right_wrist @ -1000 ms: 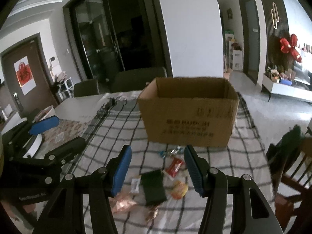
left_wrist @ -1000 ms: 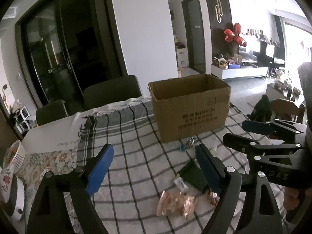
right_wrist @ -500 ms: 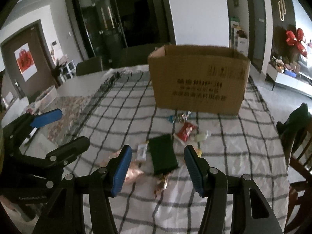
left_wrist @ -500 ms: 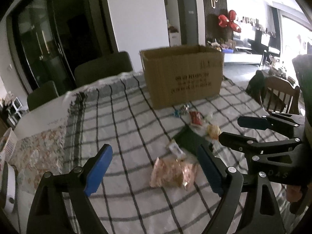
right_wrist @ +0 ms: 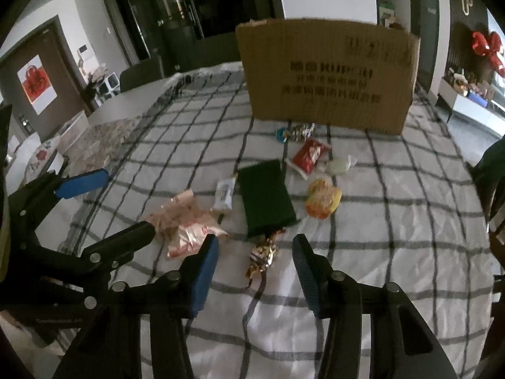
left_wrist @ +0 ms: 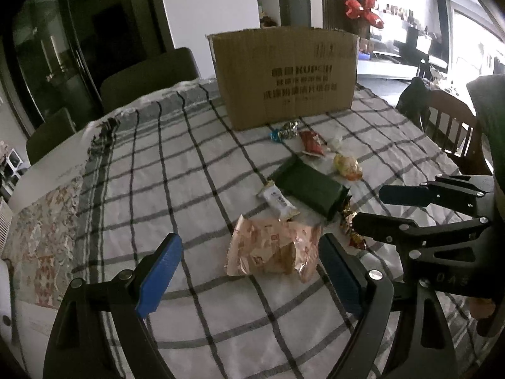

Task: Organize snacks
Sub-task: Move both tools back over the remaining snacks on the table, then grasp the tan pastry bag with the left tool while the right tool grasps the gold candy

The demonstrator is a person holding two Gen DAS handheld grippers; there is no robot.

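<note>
Left gripper (left_wrist: 249, 263) wide open over pink snack bag (left_wrist: 273, 248) — cardboard box (left_wrist: 284, 75) beyond.

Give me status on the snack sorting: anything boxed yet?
Done: nothing visibly; the inside of the cardboard box is hidden. In hand: nothing. The left claw is open around the pink bag; the right claw, jaws just closing, frames the gold candy. Left: every snack on the checked cloth, including the green packet.
</note>
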